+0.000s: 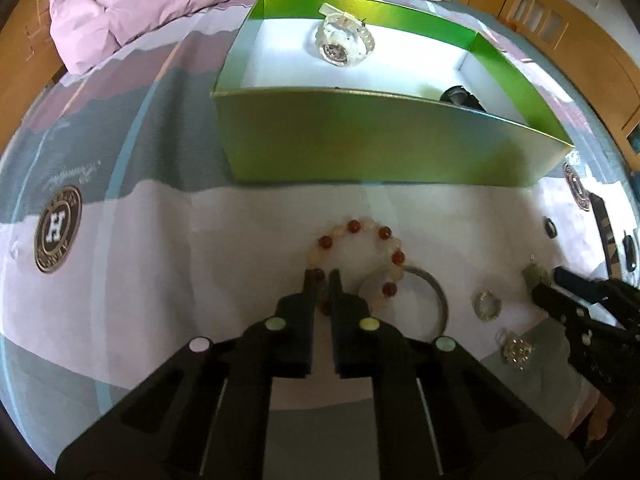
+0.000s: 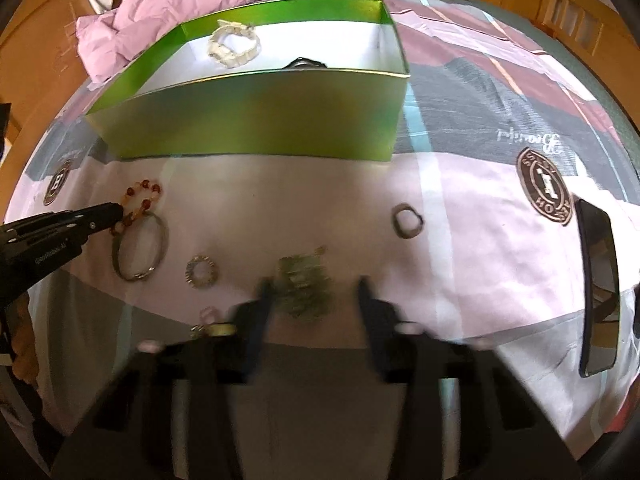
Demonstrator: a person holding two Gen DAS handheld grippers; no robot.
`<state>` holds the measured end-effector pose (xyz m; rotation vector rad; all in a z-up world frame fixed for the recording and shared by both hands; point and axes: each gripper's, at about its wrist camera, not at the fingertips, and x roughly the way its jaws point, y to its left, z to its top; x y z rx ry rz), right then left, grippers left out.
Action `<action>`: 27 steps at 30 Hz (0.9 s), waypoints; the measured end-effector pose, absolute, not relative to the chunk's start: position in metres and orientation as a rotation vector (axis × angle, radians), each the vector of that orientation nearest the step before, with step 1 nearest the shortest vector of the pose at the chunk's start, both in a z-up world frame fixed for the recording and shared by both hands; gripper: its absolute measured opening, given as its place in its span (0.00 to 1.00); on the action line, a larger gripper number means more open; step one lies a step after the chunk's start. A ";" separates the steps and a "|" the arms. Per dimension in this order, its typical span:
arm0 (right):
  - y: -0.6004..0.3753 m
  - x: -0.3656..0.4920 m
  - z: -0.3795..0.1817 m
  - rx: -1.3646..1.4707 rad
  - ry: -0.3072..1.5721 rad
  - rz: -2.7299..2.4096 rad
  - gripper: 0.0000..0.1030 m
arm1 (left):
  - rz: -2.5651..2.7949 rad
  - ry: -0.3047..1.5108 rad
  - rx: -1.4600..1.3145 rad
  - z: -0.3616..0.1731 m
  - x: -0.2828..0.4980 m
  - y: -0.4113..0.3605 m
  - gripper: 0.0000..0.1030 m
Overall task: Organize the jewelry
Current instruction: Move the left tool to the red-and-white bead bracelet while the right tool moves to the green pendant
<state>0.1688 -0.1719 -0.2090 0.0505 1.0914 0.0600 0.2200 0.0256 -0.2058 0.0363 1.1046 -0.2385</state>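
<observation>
A red and pale bead bracelet [image 1: 362, 254] lies on the bedspread in front of the green box [image 1: 360, 140]. My left gripper [image 1: 322, 276] is shut on the near side of this bracelet; it also shows in the right wrist view [image 2: 120, 212] beside the bracelet [image 2: 142, 200]. My right gripper [image 2: 316, 284] is open, its fingers either side of a greenish jewelry piece [image 2: 306, 284], blurred. It also shows in the left wrist view [image 1: 548, 280]. A white watch [image 1: 344, 42] and a dark item [image 1: 460, 96] lie inside the box.
A metal bangle [image 2: 140, 250], a small ring [image 2: 199, 272], a dark ring [image 2: 407, 220] and a sparkly piece [image 1: 516, 350] lie on the spread. A black phone [image 2: 598, 292] lies at the right. A pink quilt [image 1: 152, 4] lies behind the box [image 2: 256, 120].
</observation>
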 end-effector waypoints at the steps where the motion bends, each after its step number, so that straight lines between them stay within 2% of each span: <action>1: -0.172 0.168 -0.208 0.047 1.084 0.059 0.22 | -0.240 1.104 0.033 -0.205 0.218 0.027 0.07; 6: -0.179 0.159 -0.198 0.066 1.061 0.062 0.17 | -0.238 1.108 -0.001 -0.196 0.204 0.037 0.07; 15: -0.206 0.150 -0.181 0.108 1.045 0.026 0.18 | -0.243 1.033 -0.054 -0.168 0.166 0.061 0.06; 17: -0.213 0.152 -0.184 0.138 1.061 -0.007 0.23 | -0.230 1.034 -0.054 -0.171 0.168 0.063 0.07; 18: -0.216 0.153 -0.185 0.156 1.061 -0.014 0.30 | -0.221 1.037 -0.054 -0.172 0.168 0.064 0.09; 19: -0.220 0.152 -0.186 0.180 1.057 -0.023 0.33 | -0.207 1.039 -0.054 -0.173 0.168 0.066 0.17; 20: -0.223 0.151 -0.185 0.188 1.052 -0.031 0.34 | -0.195 1.038 -0.058 -0.174 0.169 0.068 0.34; 22: -0.228 0.150 -0.186 0.200 1.048 -0.057 0.34 | -0.158 1.021 -0.067 -0.173 0.169 0.074 0.53; 27: -0.248 0.150 -0.189 0.265 1.050 -0.118 0.34 | -0.138 1.012 -0.085 -0.173 0.172 0.081 0.53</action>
